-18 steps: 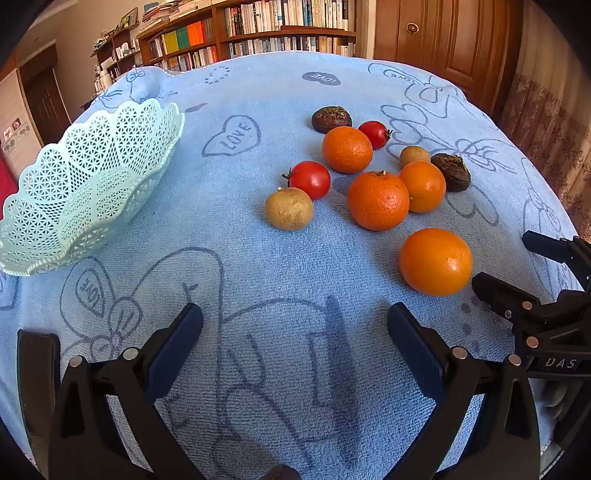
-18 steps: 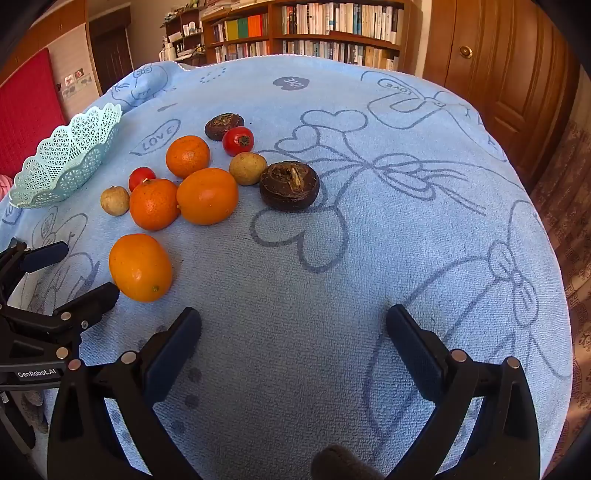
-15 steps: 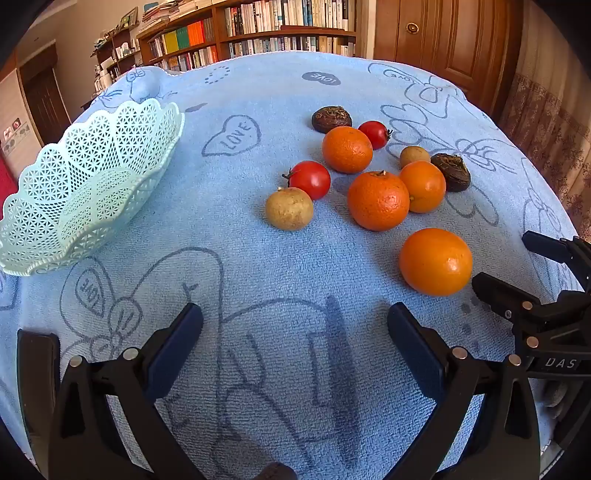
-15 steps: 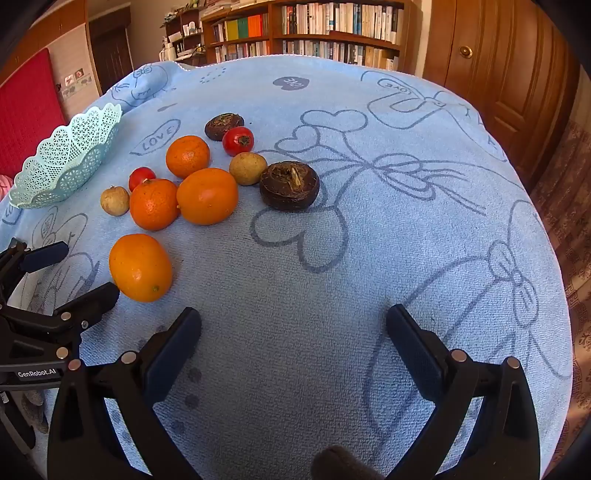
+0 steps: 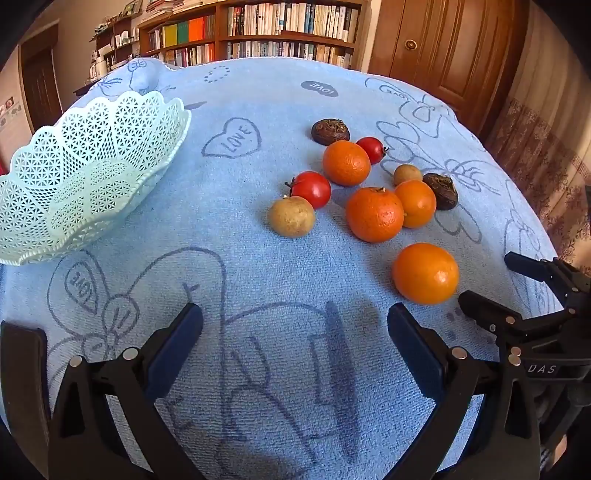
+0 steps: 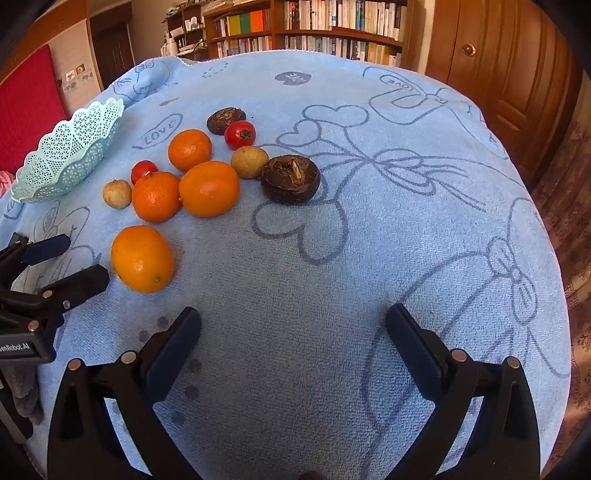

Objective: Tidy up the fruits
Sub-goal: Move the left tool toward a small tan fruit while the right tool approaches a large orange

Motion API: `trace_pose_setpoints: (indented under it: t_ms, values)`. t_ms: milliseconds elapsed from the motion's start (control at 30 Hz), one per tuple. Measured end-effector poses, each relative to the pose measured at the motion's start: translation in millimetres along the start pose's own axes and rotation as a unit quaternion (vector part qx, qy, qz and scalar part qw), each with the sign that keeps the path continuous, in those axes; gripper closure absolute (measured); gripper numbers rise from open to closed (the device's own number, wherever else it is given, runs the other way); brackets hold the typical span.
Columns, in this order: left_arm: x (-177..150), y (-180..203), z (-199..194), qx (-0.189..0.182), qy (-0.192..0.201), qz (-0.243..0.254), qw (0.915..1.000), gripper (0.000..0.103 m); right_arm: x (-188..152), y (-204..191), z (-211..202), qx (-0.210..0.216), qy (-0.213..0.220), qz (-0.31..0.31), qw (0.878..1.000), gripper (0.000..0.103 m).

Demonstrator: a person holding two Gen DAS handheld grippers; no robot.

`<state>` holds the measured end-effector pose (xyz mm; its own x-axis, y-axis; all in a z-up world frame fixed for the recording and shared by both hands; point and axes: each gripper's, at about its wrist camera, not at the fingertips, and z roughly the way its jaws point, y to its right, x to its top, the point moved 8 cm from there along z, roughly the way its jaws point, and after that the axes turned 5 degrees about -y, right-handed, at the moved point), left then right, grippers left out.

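Note:
Several fruits lie loose on a blue cloth [image 5: 258, 110]: oranges, with the nearest orange [image 5: 424, 273] [image 6: 142, 258] apart from the cluster, two red tomatoes [image 5: 312, 189], tan round fruits [image 5: 291, 216] and dark brown ones [image 6: 290, 179]. A mint lattice basket [image 5: 85, 173] [image 6: 70, 155] stands empty at the left. My left gripper [image 5: 295, 325] is open above bare cloth, short of the fruits. My right gripper [image 6: 293, 325] is open too, with the nearest orange to its front left. Each gripper shows at the edge of the other's view.
The cloth drops off at a rounded edge on the right [image 6: 554, 258]. Bookshelves [image 5: 258, 33] and a wooden door [image 6: 498, 66] stand behind the far edge. Bare cloth stretches between the basket and the fruits.

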<state>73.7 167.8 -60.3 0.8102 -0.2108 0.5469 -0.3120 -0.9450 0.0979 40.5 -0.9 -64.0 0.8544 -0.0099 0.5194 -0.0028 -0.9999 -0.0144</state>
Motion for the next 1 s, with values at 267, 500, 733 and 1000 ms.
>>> trace_pose_setpoints:
  t_ms: [267,500,733,1000]
  values:
    - [0.3,-3.8,-6.6,-0.034,0.014,-0.024,0.9990,0.002,0.1,-2.5,2.2,-0.009,-0.001,-0.008,1.000,0.005]
    - [2.8,-13.4,-13.5,-0.049,0.020,-0.052,0.9972,0.002,1.1,-9.0,-7.3,0.007,0.018,-0.017,1.000,0.008]
    - [13.6,-38.2,-39.6,0.021,0.054,-0.052,0.9970,0.002,9.5,-55.3,-20.0,0.077,0.050,-0.035,0.995,0.009]
    - [18.9,-48.8,-52.1,0.034,0.068,-0.044,0.9961,0.002,24.5,-86.2,-8.5,0.102,0.039,-0.053,0.993,0.045]
